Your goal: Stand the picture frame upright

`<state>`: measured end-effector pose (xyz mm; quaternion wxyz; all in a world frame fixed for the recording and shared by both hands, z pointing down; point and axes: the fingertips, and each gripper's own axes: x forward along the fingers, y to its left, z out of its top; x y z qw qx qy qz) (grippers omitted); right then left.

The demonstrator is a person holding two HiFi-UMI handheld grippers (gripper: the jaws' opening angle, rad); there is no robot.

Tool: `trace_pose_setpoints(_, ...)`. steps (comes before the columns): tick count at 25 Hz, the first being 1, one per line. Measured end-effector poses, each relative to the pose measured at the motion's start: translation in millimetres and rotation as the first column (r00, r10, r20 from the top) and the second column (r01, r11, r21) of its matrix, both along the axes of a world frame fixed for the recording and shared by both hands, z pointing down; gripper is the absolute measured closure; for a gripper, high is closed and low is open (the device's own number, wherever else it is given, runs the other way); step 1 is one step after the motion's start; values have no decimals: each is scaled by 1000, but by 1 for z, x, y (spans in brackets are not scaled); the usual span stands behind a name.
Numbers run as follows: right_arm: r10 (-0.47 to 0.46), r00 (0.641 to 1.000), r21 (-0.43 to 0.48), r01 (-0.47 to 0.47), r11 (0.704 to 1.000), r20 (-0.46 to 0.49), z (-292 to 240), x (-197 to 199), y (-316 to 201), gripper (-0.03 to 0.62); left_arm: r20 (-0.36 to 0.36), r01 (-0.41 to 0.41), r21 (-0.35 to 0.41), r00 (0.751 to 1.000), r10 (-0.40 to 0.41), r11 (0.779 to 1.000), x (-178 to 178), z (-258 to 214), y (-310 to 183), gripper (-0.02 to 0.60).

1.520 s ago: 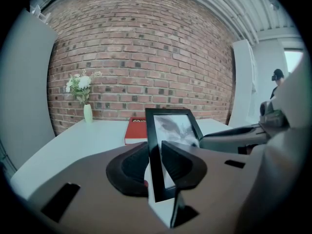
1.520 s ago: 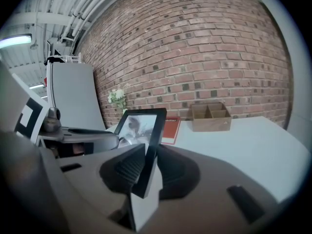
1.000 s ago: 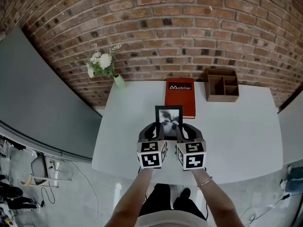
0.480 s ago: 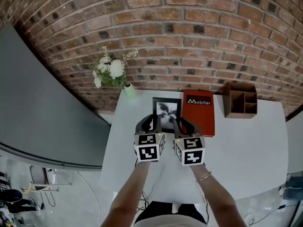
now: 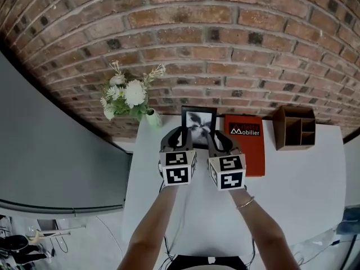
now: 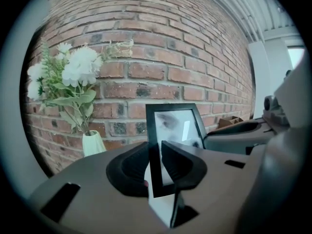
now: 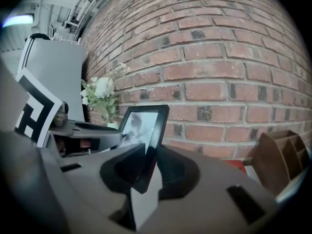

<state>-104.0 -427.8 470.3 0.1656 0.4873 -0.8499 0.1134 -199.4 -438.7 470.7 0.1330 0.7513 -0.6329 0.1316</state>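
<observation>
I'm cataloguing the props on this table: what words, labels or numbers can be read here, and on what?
"Mobilier": white print on the red book lying beside the black picture frame.
Smaller line above it: too blurred to read.
Square marker patterns on the cubes of the left gripper and right gripper: no letters.

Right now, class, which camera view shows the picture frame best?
The left gripper view: the picture frame faces it almost squarely, its left edge clamped in the left hand-held gripper. The right gripper view shows it obliquely, held in the right hand-held gripper. The head view shows it small, between both.
</observation>
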Motion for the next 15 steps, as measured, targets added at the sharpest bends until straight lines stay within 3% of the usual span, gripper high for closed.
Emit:
trace_pose_setpoints(7, 2, 1000, 17, -2, 1000, -7, 14, -8, -48, 516, -11, 10, 3, 1000, -10, 1000, -8, 18, -45, 506)
trace_pose_setpoints(15, -6, 1000, -9, 6, 1000, -10, 43, -15, -68, 516, 41, 0, 4, 999, 0, 1000, -15, 38, -71, 508)
